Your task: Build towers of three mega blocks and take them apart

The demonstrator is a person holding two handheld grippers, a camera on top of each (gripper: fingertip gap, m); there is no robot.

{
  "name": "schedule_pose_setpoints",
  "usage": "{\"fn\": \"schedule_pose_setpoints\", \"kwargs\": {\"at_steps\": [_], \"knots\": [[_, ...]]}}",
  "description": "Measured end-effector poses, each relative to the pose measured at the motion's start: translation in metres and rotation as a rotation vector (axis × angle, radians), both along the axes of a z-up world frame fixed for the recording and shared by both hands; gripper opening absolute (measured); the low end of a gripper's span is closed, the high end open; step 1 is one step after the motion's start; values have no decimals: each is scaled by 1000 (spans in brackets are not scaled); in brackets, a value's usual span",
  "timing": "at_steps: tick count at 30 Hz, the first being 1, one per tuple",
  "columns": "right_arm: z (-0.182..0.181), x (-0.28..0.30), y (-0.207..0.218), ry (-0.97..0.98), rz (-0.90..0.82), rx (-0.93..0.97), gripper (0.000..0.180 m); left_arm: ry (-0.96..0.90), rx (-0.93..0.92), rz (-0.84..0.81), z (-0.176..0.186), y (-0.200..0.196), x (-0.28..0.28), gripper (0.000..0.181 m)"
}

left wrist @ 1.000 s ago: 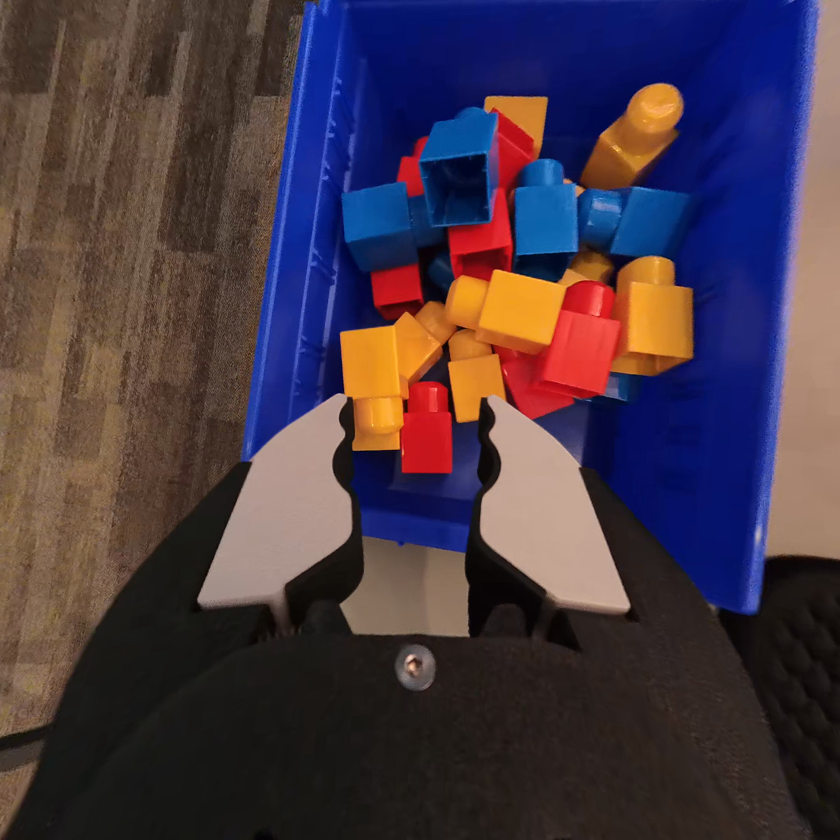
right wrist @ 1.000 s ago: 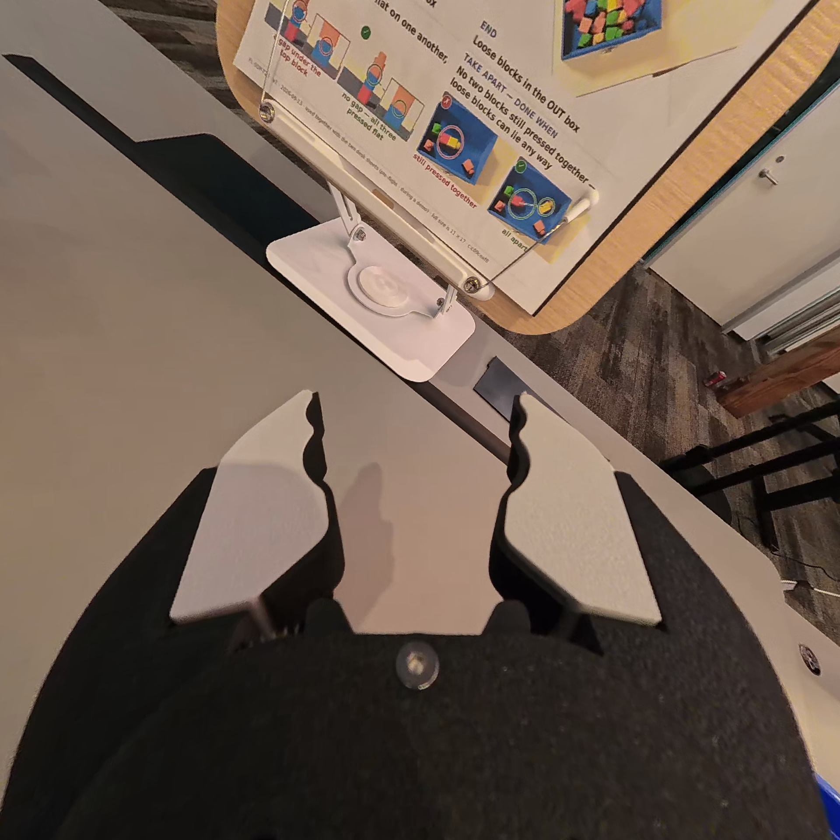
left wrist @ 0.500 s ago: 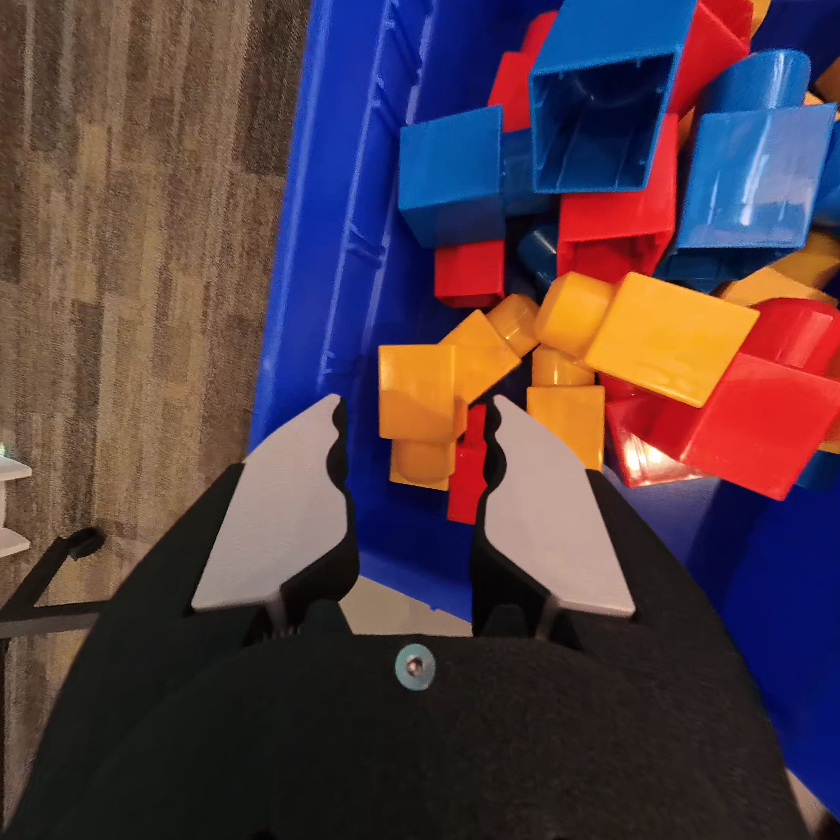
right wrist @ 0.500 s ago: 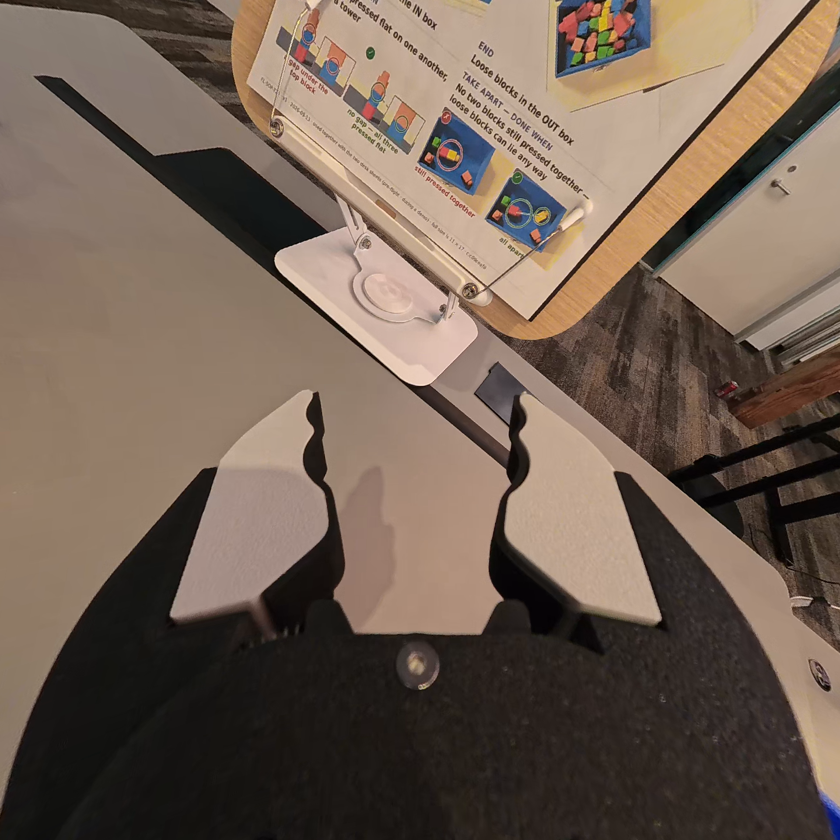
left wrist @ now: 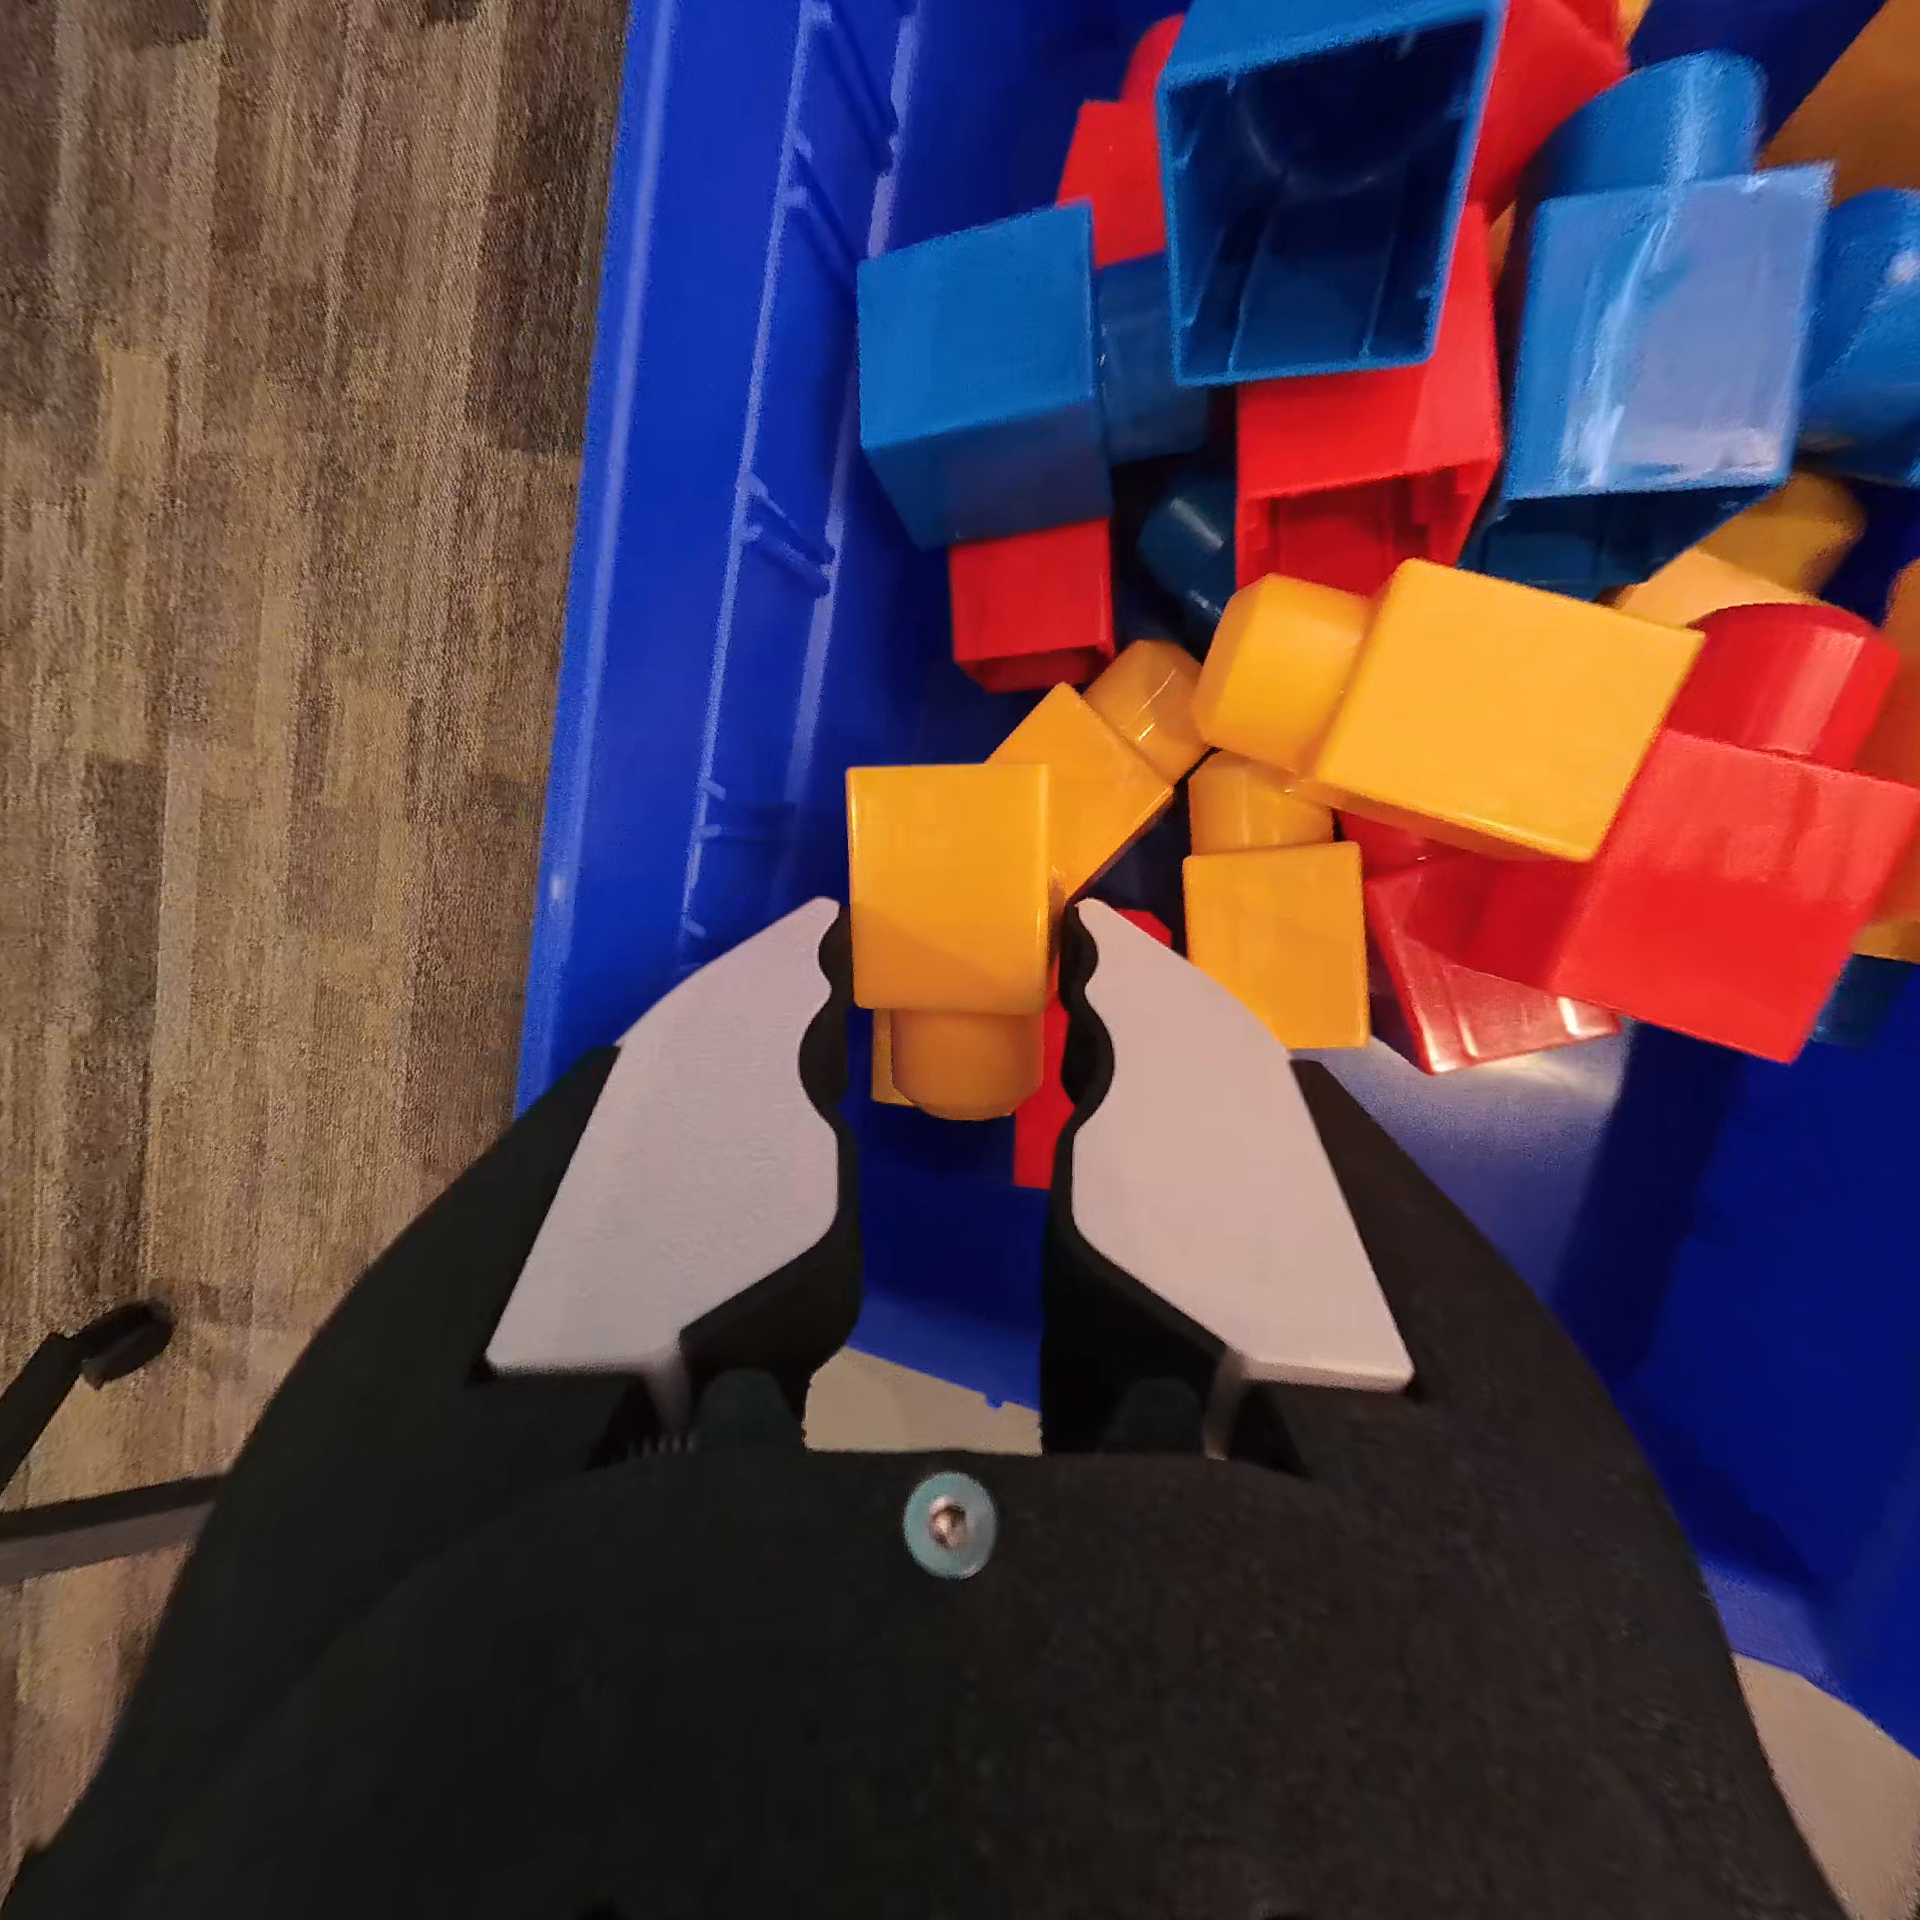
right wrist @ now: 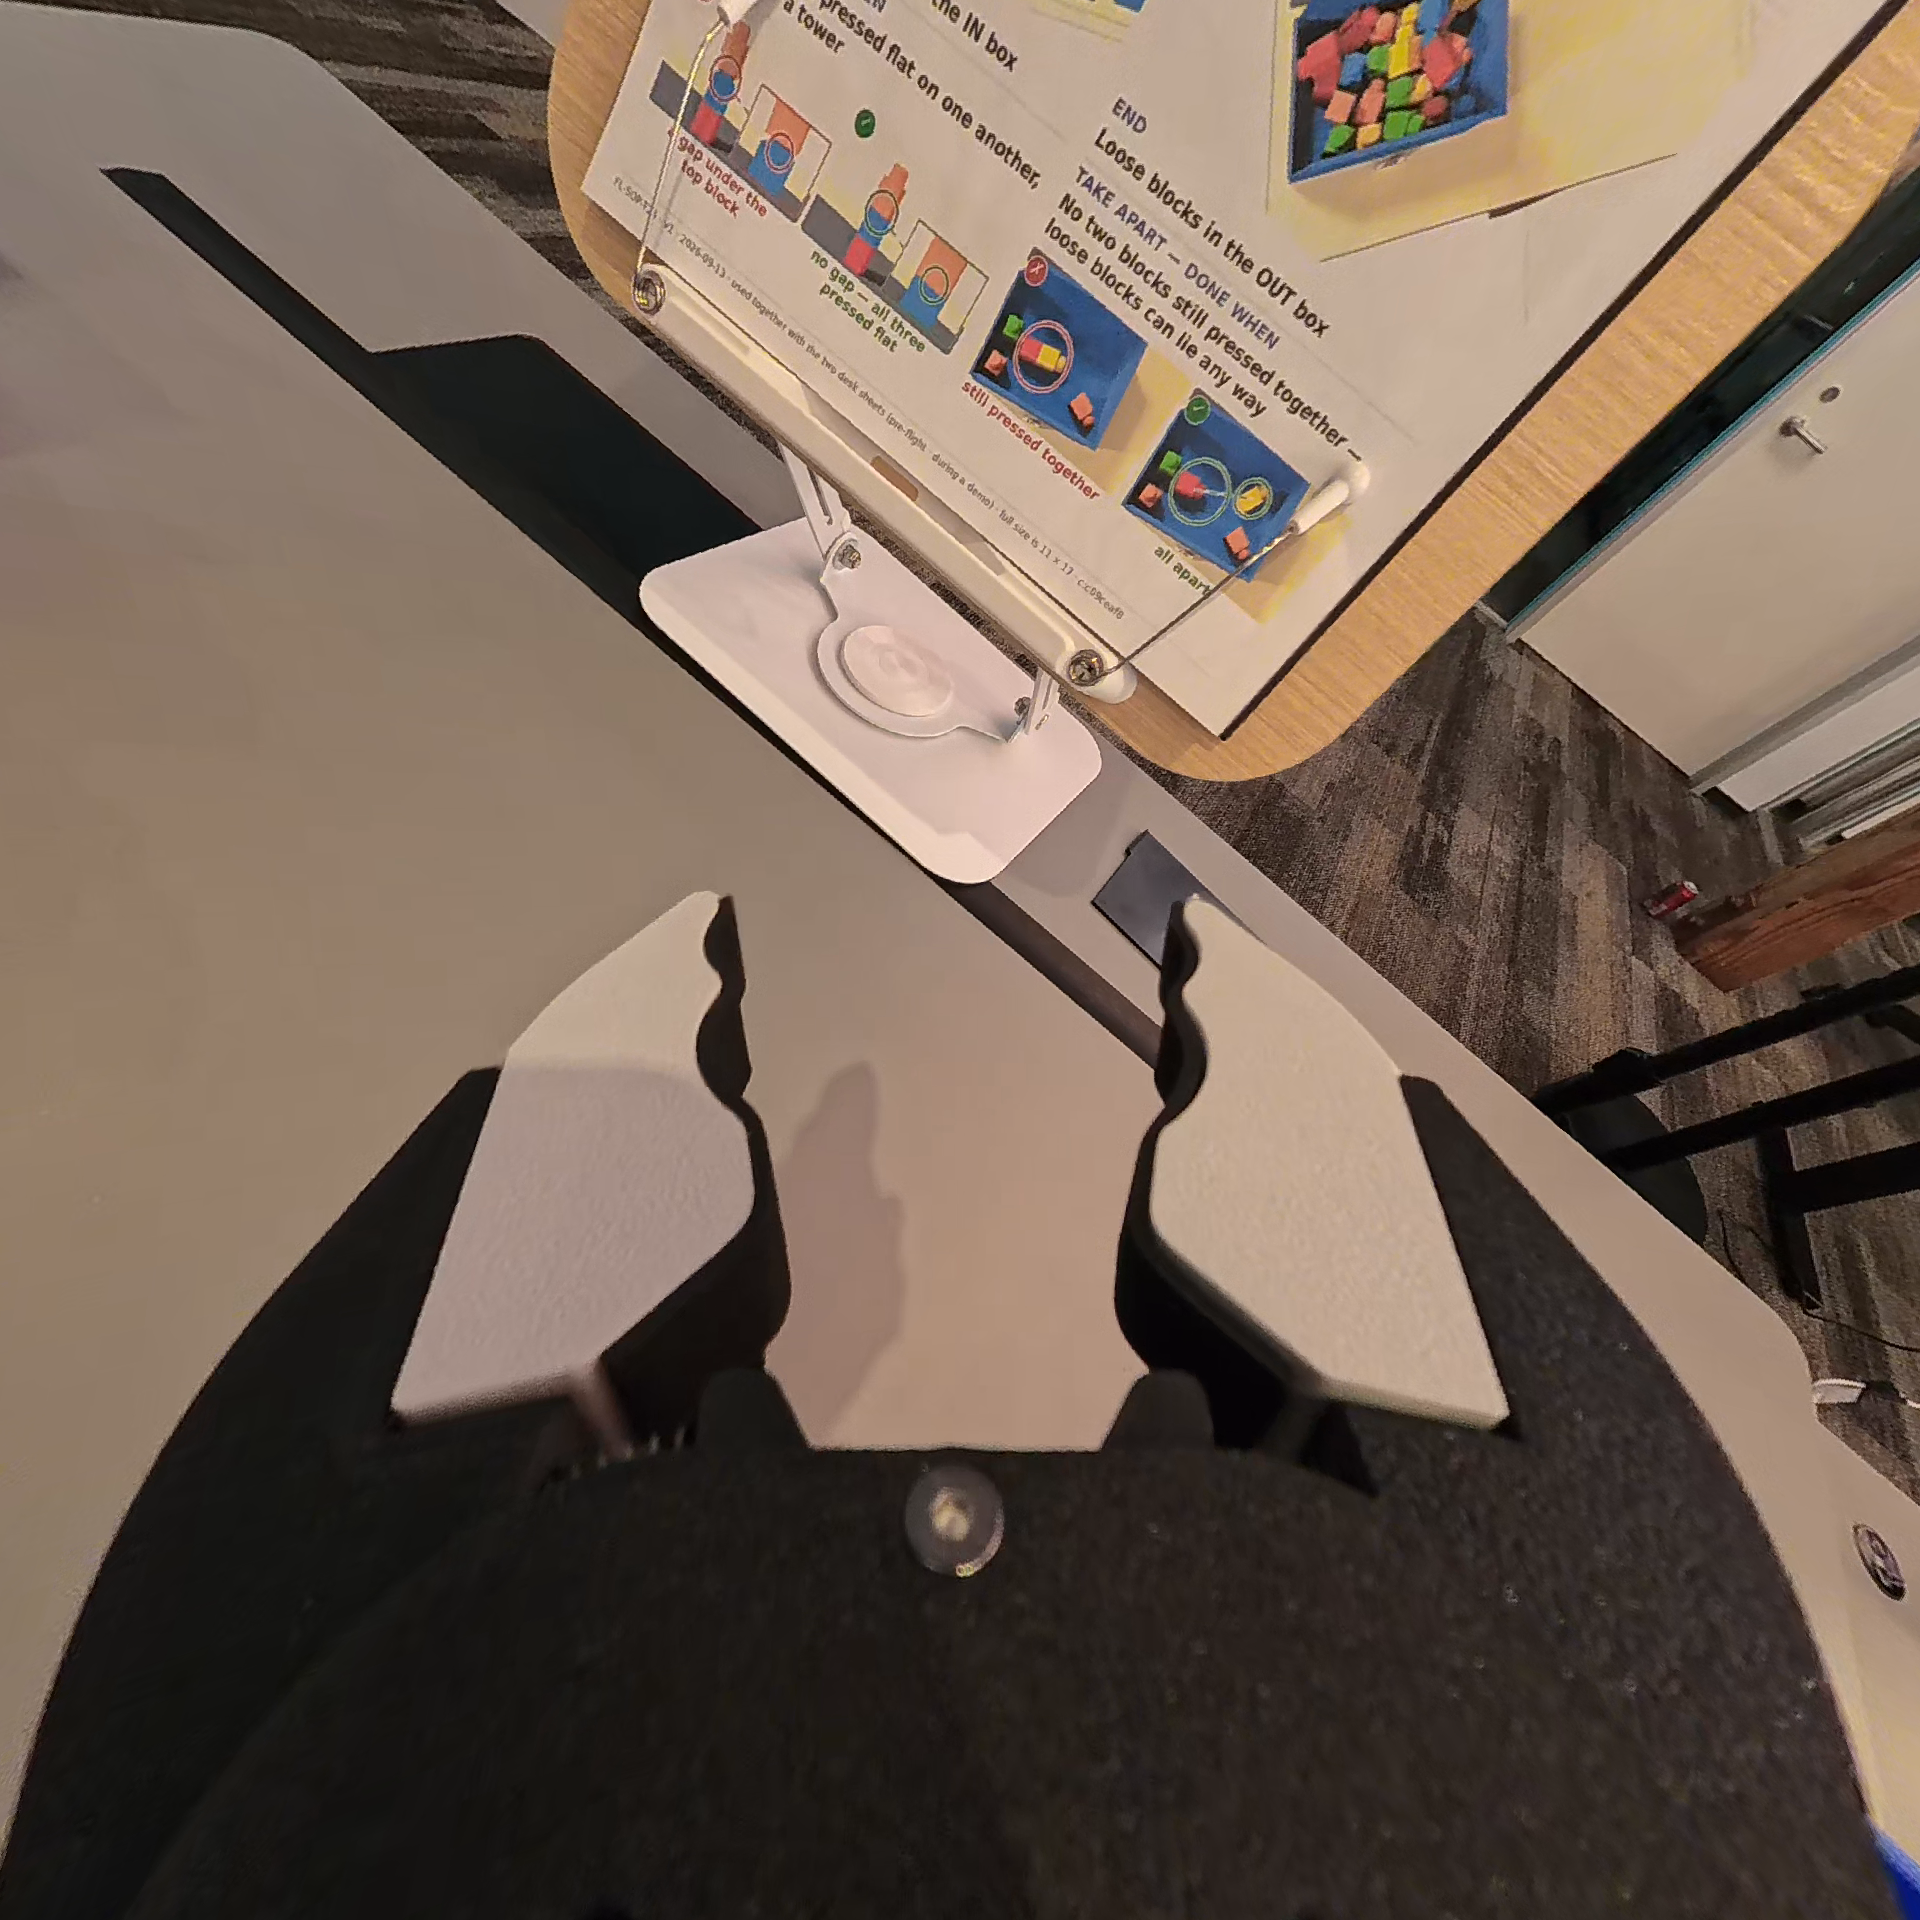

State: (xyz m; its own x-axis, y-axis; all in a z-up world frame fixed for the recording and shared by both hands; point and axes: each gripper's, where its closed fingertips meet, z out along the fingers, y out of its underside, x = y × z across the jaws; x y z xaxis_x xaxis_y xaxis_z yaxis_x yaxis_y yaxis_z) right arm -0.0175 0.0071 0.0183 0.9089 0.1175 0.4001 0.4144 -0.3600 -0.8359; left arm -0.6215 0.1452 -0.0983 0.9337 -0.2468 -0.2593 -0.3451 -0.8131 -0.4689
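In the left wrist view a blue bin (left wrist: 707, 520) holds a pile of loose red, blue and yellow mega blocks (left wrist: 1351, 468). My left gripper (left wrist: 956, 920) reaches into the bin's near left corner and is shut on a yellow block (left wrist: 945, 883) lying on its side with its stud towards me. Both pads press on the block's sides. A red block (left wrist: 1039, 1122) lies just under it. My right gripper (right wrist: 951, 914) is open and empty above the bare grey table (right wrist: 312, 727). No blocks show in the right wrist view.
A white stand (right wrist: 883, 686) with an instruction sheet (right wrist: 1039, 260) sits at the table's far edge, ahead of the right gripper. Carpeted floor (left wrist: 260, 623) lies left of the bin. A wooden board (right wrist: 1455, 571) and dark chair legs (right wrist: 1714, 1091) stand beyond the table. My hands' fingertips stand some 65 centimeters from each other.
My left gripper moved forward and down into the bin, and its jaws closed on the yellow block. The right gripper stayed open and drifted only slightly.
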Motion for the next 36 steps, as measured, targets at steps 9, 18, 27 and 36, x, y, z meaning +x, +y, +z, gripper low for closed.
{"fn": "schedule_pose_setpoints", "kwargs": {"at_steps": [9,18,27,36], "knots": [[-2,-5,0,-14,24,-19,76,-270,196,-526,105,-54,181,37],[-10,-129,-48,51,774,-60,63,24,159,-1245,99,-156,373,37],[-9,-166,-66,-128,936,17,56,225,80,-1452,77,-186,406,37],[-36,-191,-72,-74,1057,-104,36,225,66,-1578,75,-209,414,37]]}}
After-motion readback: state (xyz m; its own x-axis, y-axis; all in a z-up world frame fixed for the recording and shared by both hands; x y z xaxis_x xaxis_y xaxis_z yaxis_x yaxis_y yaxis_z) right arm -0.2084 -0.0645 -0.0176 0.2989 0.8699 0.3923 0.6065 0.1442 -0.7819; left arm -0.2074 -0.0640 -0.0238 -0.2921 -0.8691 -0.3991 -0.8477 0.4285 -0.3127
